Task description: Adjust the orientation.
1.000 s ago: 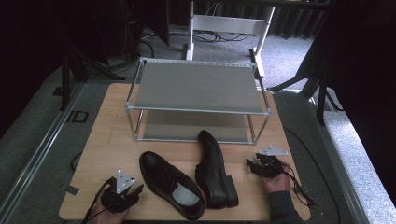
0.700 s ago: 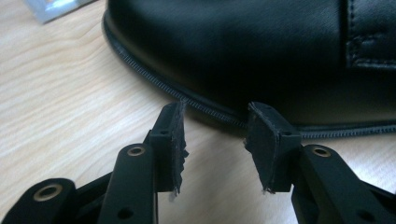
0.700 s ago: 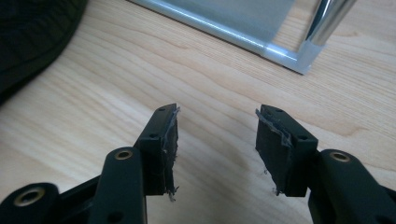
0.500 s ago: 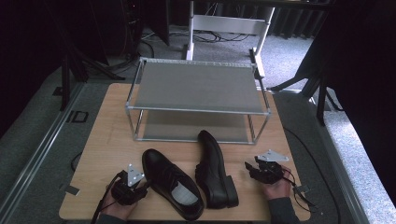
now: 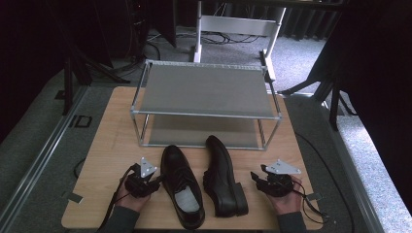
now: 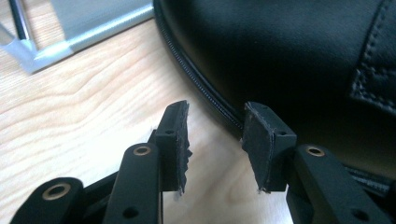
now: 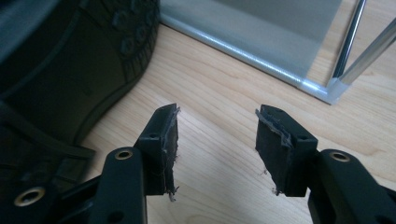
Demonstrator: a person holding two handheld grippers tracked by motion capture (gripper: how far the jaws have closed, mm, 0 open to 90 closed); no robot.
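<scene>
Two black leather shoes lie on the wooden table in front of a metal rack. The left shoe (image 5: 180,191) stands upright with its grey insole showing. The right shoe (image 5: 223,177) lies on its side, its sole (image 7: 70,70) facing my right gripper. My left gripper (image 5: 155,182) is right beside the left shoe. Its jaws have just been closing, but a gap remains and the pads (image 6: 177,140) press on nothing. The shoe's welt edge (image 6: 219,109) runs just past their tips. My right gripper (image 5: 255,177) stands open over bare wood, a little right of the tipped shoe.
A two-shelf metal rack (image 5: 204,114) stands across the far half of the table, both shelves bare. Its lower corner (image 6: 70,42) is near the left gripper, and a leg and rail (image 7: 261,56) are ahead of the right. Table edges are close behind both hands.
My left gripper has slid right and forward up against the left shoe, and its jaws have narrowed. The right hand has drifted slightly toward the near edge. Neither shoe has moved.
</scene>
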